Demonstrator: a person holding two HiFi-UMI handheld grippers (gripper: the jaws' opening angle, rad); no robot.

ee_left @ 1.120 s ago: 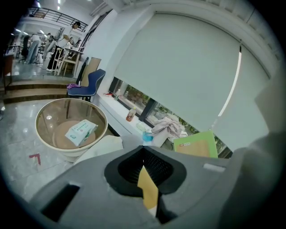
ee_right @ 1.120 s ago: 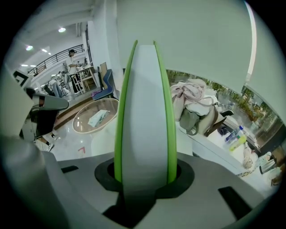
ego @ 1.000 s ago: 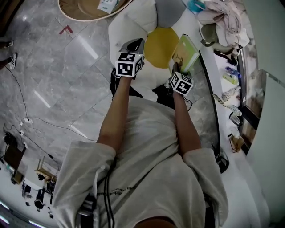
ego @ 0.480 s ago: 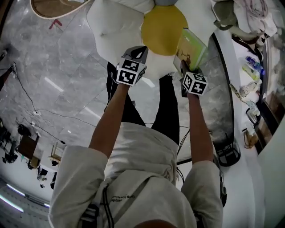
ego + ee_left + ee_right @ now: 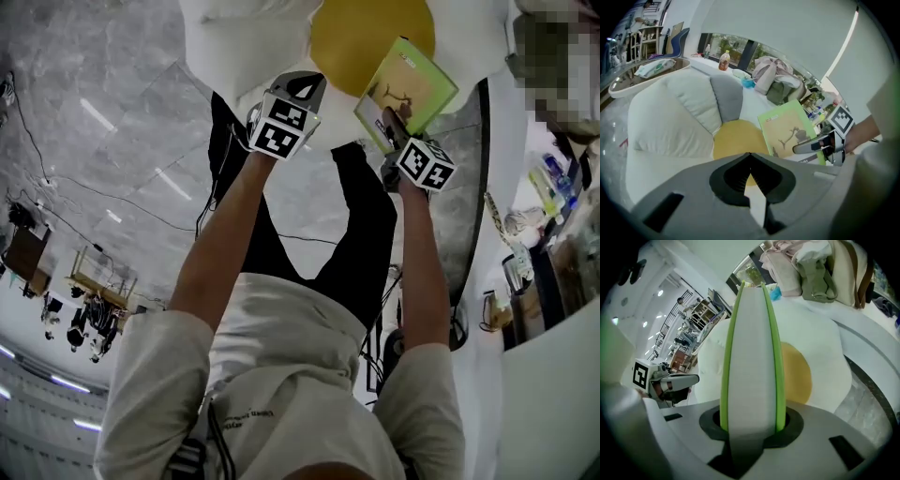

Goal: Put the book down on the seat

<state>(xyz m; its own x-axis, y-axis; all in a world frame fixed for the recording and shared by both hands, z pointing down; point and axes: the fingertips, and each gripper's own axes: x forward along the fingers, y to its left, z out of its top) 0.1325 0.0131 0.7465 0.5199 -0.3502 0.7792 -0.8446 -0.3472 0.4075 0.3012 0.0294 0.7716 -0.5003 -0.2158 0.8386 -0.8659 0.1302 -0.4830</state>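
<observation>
Book (image 5: pixel 410 89) sits clamped edge-on in the fingers of the right gripper (image 5: pixel 392 131), near the yellow cushion (image 5: pixel 366 33) of the white seat (image 5: pixel 656 161). Best lower it flat onto the cushion before letting go. The left gripper (image 5: pixel 750 171), fingers closed and empty, should stand clear.

Quick count: 1 green book (image 5: pixel 412 84), 1 yellow seat (image 5: pixel 361 37), and 2 grippers near that seat: left gripper (image 5: pixel 305 86), right gripper (image 5: pixel 392 122).
</observation>
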